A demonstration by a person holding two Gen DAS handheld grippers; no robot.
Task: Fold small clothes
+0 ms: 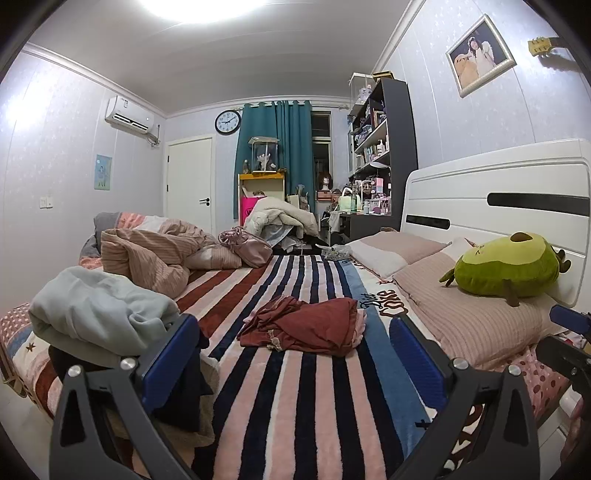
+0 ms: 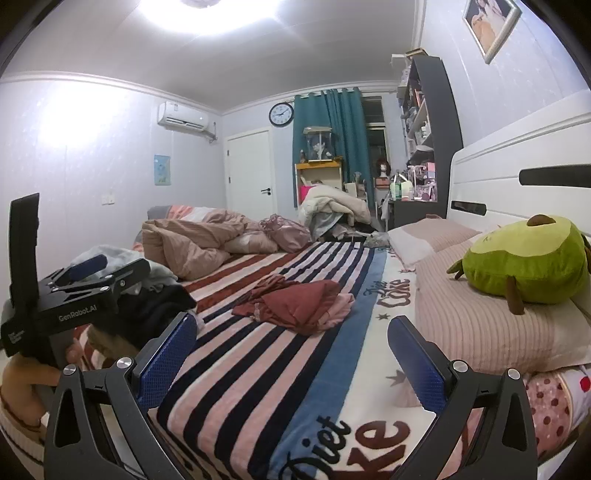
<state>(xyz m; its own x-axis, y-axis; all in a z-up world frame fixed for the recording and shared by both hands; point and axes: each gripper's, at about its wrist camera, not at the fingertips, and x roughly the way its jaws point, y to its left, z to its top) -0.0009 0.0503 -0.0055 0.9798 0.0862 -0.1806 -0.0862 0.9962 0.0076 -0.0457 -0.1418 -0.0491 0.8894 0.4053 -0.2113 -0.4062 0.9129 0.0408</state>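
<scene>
Crumpled dark-red garment [image 1: 306, 325] atop pink one [image 2: 338, 306], mid-bed on striped blanket [image 1: 280, 398]

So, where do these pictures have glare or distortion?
Left wrist view: the ceiling light is blown out white, and the headboard bows from the fisheye. Right wrist view: the ceiling light flares with streaks and casts glare on the wall.

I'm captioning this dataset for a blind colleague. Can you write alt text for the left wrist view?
The open left gripper points across a striped blanket toward a crumpled dark red garment lying unfolded mid-bed. A pale grey-green garment pile sits at left; pillows and a green avocado plush lie at right by the white headboard.
</scene>
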